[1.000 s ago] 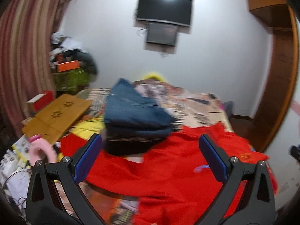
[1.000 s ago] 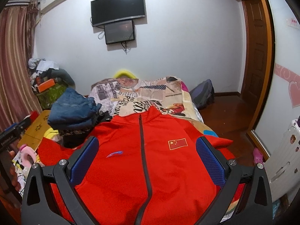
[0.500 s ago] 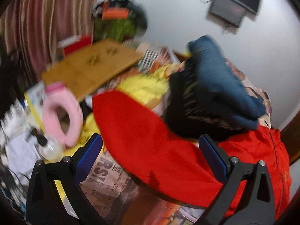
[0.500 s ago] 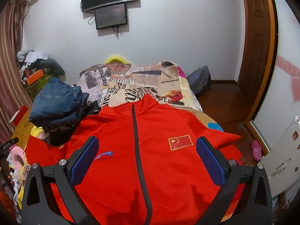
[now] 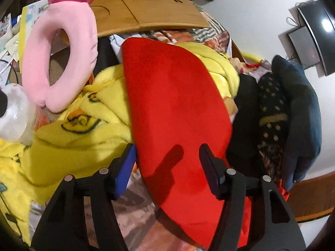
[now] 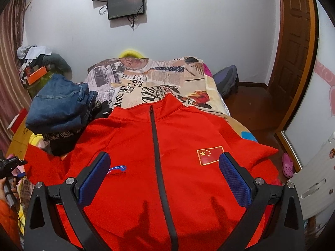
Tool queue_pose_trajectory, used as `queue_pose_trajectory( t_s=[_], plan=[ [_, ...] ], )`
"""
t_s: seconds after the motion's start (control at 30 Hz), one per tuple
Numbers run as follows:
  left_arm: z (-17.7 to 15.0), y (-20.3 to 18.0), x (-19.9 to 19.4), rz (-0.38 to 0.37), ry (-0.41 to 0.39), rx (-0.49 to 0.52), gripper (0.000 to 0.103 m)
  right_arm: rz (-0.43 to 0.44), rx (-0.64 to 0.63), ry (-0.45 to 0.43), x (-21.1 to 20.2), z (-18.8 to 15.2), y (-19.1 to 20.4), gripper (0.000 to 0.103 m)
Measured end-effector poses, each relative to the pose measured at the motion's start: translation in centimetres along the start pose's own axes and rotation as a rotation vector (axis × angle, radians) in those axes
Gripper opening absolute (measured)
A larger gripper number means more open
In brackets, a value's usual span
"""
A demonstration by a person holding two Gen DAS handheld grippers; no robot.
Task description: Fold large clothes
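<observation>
A red zip jacket (image 6: 180, 150) with a flag patch lies flat, front up, on the bed, collar at the far end. Its left sleeve (image 5: 175, 113) stretches out to the side over a yellow blanket. My left gripper (image 5: 167, 167) is open, its jaws either side of that sleeve just above it, with their shadow on the cloth. It shows at the left edge of the right wrist view (image 6: 12, 164). My right gripper (image 6: 165, 177) is open and empty above the jacket's chest, astride the zip.
A stack of folded jeans and dark clothes (image 6: 60, 113) sits at the jacket's left shoulder. A yellow blanket (image 5: 79, 129), a pink ring cushion (image 5: 60, 52) and a wooden board (image 5: 146, 6) lie left of the sleeve. The newspaper-print bedsheet (image 6: 159, 81) lies beyond the collar.
My left gripper has swung left and down onto the outstretched sleeve, and its jaws have narrowed. My right gripper has dropped slightly closer to the jacket's chest.
</observation>
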State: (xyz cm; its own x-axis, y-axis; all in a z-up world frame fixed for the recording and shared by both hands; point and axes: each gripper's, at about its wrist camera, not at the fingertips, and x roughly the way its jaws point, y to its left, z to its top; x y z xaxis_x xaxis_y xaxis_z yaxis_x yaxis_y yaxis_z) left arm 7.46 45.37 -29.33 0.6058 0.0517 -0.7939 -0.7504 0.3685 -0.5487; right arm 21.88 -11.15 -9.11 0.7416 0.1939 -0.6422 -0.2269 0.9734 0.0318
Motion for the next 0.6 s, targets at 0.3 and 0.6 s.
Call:
queue_pose_trajectory(
  t_s=[0.3,0.6],
  plan=[
    [0.3,-1.8,0.4,0.160,-0.070,0.110,0.014,0.018,-0.023,0.021,0.7,-0.1,1.0,0.103],
    [-2.7,-11.6,-8.5,0.079,-0.351,0.415,0.007,0.028,-0.032,0.027,0.4,-0.3,1.1,0.103]
  ],
)
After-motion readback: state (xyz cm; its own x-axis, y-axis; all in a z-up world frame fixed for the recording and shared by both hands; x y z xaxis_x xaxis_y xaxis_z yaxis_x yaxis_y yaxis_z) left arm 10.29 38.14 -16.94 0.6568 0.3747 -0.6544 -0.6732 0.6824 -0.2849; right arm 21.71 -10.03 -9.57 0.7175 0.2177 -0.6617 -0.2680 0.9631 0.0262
